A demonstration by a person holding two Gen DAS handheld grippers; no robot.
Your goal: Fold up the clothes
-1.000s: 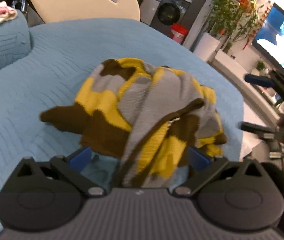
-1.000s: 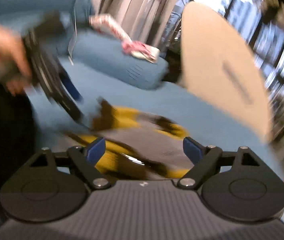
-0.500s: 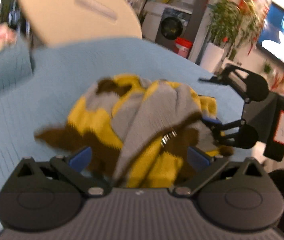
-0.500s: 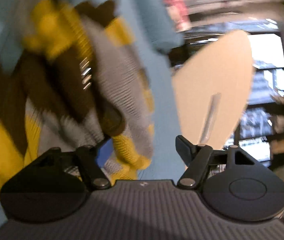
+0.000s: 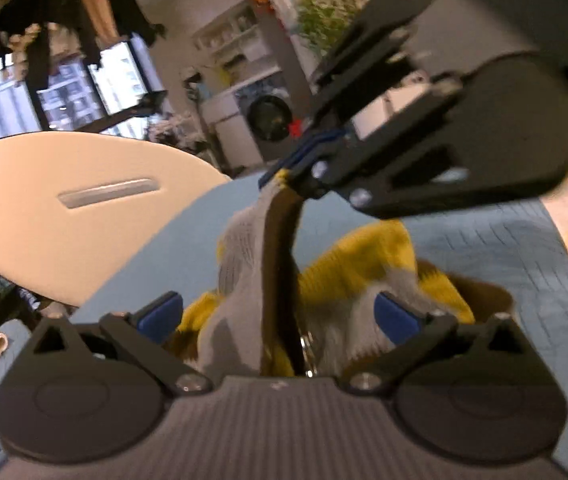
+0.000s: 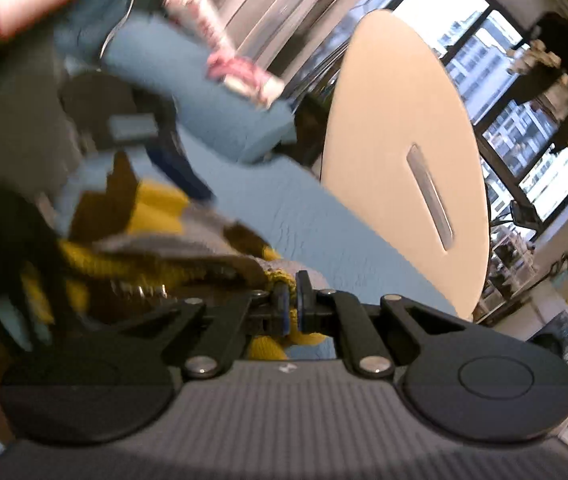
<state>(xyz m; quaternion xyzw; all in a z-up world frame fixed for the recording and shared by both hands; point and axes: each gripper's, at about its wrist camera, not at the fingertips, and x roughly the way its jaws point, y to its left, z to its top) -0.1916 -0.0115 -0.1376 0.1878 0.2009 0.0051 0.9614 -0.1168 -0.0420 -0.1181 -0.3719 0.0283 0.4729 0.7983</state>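
Note:
A knitted sweater (image 5: 363, 264) in yellow, grey and brown lies bunched on a blue quilted cover (image 5: 483, 240). In the left wrist view my right gripper (image 5: 284, 170) comes in from the upper right, shut on an edge of the sweater and holding a strip of it up taut. The right wrist view shows the same pinch: my right gripper (image 6: 289, 300) has yellow knit squeezed between its blue pads, and the sweater (image 6: 156, 200) trails off to the left. My left gripper (image 5: 280, 312) sits low over the heap, jaws wide but closing, with the raised strip between them and untouched.
A beige oval tabletop (image 5: 64, 200) stands just beyond the cover and appears again as the tabletop (image 6: 399, 152) at the right. A pink and white cloth (image 6: 240, 72) lies on a blue cushion. A washing machine (image 5: 270, 120) and plants stand further back.
My right gripper has shut on the sweater's edge and pulled it up off the heap. My left gripper has rolled and moved in close under the raised strip.

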